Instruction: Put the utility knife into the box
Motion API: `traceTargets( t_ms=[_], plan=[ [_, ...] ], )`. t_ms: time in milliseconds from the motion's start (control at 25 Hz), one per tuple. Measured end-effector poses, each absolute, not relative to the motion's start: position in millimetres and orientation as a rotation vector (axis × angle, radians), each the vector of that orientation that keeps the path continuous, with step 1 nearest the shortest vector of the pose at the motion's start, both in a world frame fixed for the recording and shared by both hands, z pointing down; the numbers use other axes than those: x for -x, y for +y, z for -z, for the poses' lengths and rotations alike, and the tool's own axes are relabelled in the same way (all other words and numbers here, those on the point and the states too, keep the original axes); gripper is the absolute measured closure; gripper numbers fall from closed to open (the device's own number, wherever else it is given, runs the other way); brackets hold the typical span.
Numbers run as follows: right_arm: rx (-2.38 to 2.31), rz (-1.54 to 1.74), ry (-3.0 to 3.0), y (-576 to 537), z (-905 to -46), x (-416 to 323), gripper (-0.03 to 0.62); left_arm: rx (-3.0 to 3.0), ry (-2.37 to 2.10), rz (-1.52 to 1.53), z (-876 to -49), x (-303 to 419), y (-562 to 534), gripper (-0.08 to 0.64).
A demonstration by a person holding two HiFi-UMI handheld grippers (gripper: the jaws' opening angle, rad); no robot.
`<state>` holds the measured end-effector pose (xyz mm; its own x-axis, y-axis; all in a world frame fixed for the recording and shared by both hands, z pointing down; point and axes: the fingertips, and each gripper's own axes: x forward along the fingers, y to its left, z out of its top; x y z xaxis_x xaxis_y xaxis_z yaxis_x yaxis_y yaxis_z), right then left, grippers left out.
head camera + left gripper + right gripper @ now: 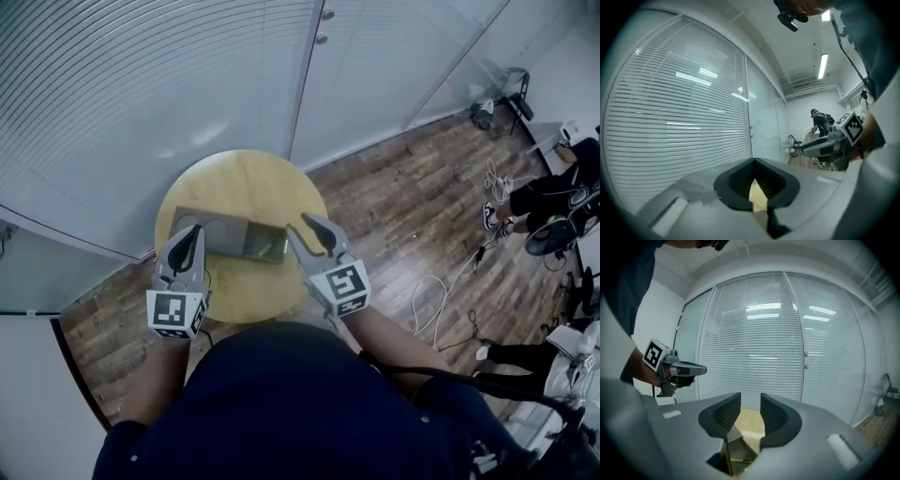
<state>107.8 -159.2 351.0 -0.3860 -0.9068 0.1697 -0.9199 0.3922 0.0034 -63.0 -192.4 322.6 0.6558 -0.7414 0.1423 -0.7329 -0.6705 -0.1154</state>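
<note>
While open beside the box (228,246), right claw (306,225); left claw (190,232) closed, empty, at the opposite edge.

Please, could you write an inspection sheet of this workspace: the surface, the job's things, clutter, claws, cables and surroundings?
Surface: round wooden table, it carries the box.
Job's things: open box on the table; the utility knife lies inside it.
Clutter: nothing seen on the table.
Grippers: left claw shut, nothing in it, near the box's left end; right claw open, nothing in it, at the box's open end.
Cables: white cable looped on the floor, right of the table.
Surroundings: glass wall with blinds; wood floor; a person at the right edge.
</note>
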Motion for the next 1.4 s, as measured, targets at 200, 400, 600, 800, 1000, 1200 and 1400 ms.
traceTargets(
  t_ms=[200, 400, 600, 800, 1000, 1200, 1400],
  plan=[
    [-1.754, -0.058, -2.512, -156.3, -321.2, -120.7, 0.497, 2.785, 1.213, 0.252, -303.3, 55.5, -190.8, 0.557],
    [-1.820, -0.020, -2.480, -138.1, -308.0, -134.1, 0.543, 2.757, 1.231, 0.219, -289.6, 62.1, -185.9, 0.557],
    [-1.811, -0.018, -2.470, -116.2, -306.1, -140.9, 0.584, 2.736, 1.275, 0.205, -289.3, 73.2, -165.0, 0.557],
    [-1.779, -0.003, -2.508, -108.6, -300.2, -124.2, 0.584, 2.731, 1.300, 0.210, -289.4, 86.7, -150.7, 0.557],
    [-1.755, -0.020, -2.513, -109.0, -304.8, -122.6, 0.584, 2.737, 1.328, 0.228, -299.1, 92.2, -146.4, 0.557],
    [-1.771, -0.038, -2.523, -109.6, -304.9, -120.3, 0.584, 2.745, 1.346, 0.241, -305.6, 98.1, -144.8, 0.557],
    [-1.827, -0.036, -2.509, -115.4, -298.0, -132.7, 0.584, 2.755, 1.330, 0.231, -304.1, 93.4, -147.5, 0.557]
  ],
)
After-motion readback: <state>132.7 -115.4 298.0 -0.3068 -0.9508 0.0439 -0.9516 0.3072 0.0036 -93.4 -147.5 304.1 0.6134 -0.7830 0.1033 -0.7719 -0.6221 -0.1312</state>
